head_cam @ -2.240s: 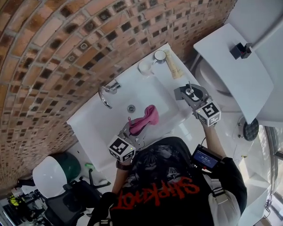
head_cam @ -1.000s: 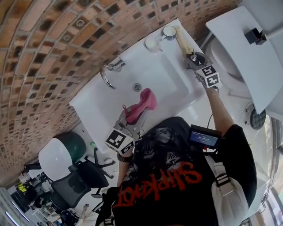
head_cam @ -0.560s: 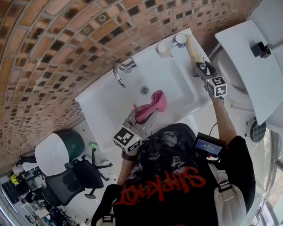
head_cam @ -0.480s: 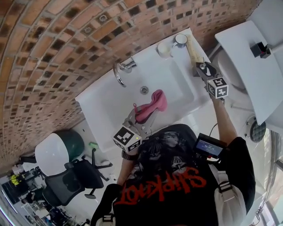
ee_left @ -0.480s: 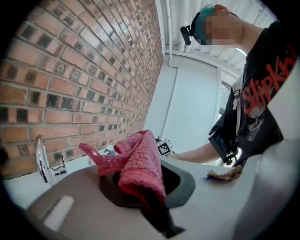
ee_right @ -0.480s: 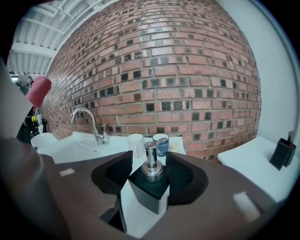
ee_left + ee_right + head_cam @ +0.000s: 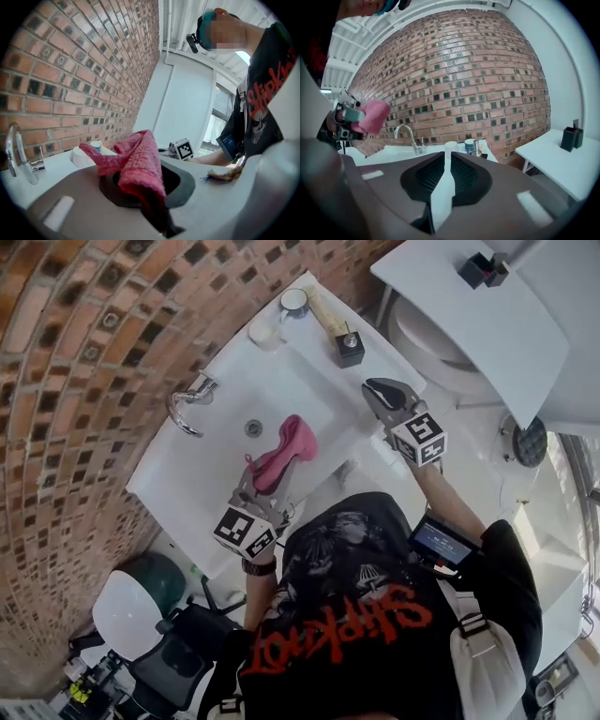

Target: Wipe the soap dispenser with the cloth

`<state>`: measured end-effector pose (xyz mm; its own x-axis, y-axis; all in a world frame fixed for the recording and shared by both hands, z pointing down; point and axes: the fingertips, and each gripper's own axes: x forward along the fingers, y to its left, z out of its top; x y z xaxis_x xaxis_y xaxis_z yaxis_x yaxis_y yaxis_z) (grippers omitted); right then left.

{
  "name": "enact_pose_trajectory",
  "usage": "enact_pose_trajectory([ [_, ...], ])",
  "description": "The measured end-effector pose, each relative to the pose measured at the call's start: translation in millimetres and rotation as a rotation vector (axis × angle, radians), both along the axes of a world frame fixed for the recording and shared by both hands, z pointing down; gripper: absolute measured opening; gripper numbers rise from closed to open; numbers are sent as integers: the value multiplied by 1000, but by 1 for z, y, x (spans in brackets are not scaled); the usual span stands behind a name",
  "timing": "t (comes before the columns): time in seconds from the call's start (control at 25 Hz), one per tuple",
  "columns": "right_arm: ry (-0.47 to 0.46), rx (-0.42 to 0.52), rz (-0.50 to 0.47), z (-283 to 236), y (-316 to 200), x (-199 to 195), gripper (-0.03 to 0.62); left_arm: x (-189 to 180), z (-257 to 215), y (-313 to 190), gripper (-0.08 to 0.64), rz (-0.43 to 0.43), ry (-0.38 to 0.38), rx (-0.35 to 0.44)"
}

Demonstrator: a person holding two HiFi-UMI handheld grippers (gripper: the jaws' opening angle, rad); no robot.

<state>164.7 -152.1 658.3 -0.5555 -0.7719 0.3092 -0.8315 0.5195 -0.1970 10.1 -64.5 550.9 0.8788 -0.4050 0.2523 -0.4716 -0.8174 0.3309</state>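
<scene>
Left claw (image 7: 263, 479) clamps pink cloth (image 7: 285, 446) above sink (image 7: 217, 439), bunched ready for wiping. Soap dispenser (image 7: 349, 345) stands free on sink's far right corner. Your right claw (image 7: 382, 394) is empty, just closing to narrow gap, near dispenser, not touching.

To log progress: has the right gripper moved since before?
Yes: right gripper drew back from the soap dispenser toward the person, jaws just closing, nothing between them.

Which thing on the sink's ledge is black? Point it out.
The soap dispenser, a black block with a metal pump top, nearest the person. The white cup, the metal-rimmed jar and the beige stick behind it are not.
</scene>
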Motion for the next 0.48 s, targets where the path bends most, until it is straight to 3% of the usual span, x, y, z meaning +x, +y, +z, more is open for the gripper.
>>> enact_pose_trajectory([
  [0.24,-146,28,35,-35,42,13,2,41,-4,11,49,69,-5,6],
  [0.48,-181,98,35,-82,76,4,0,52,-15,33,49,122,18,30],
])
